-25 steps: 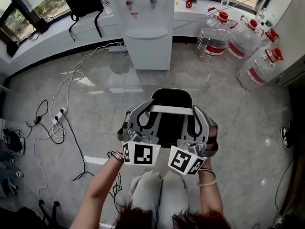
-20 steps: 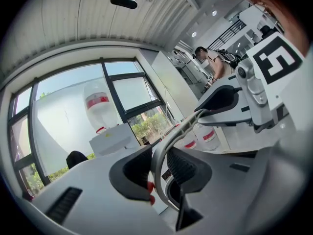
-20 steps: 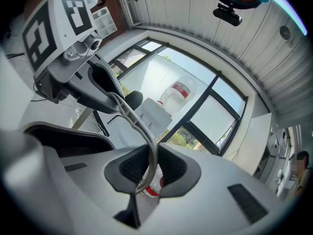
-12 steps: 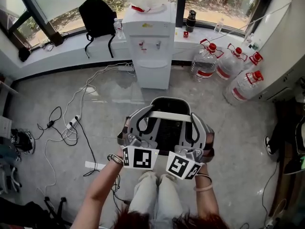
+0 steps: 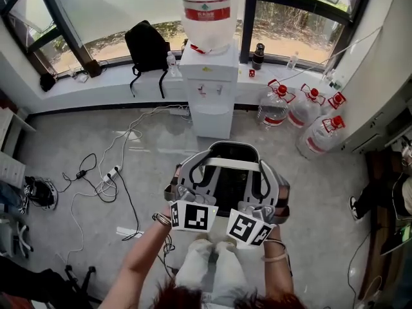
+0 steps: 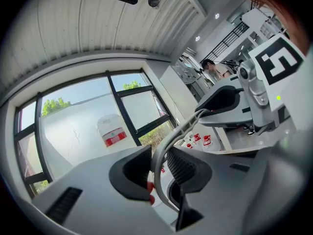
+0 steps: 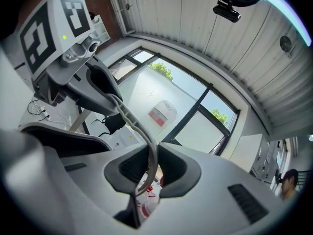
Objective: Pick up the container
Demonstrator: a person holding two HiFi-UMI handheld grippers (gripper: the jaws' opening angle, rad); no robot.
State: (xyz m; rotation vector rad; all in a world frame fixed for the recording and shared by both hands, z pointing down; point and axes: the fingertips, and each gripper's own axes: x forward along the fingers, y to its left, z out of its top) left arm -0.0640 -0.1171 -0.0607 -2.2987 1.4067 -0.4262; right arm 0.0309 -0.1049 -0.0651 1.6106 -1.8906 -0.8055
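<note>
Container [image 5: 228,184] upright, mouth up, its handle [image 5: 233,164] crosswise, pinched by left gripper [image 6: 159,168] and right gripper [image 7: 152,168]

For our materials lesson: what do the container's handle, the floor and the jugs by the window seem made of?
Handle: probably moulded plastic, matte pale grey, a thin evenly curved band.
Floor: likely polished stone or tile, glossy grey, reflecting window light.
Jugs: likely clear plastic, see-through walls, red caps.
</note>
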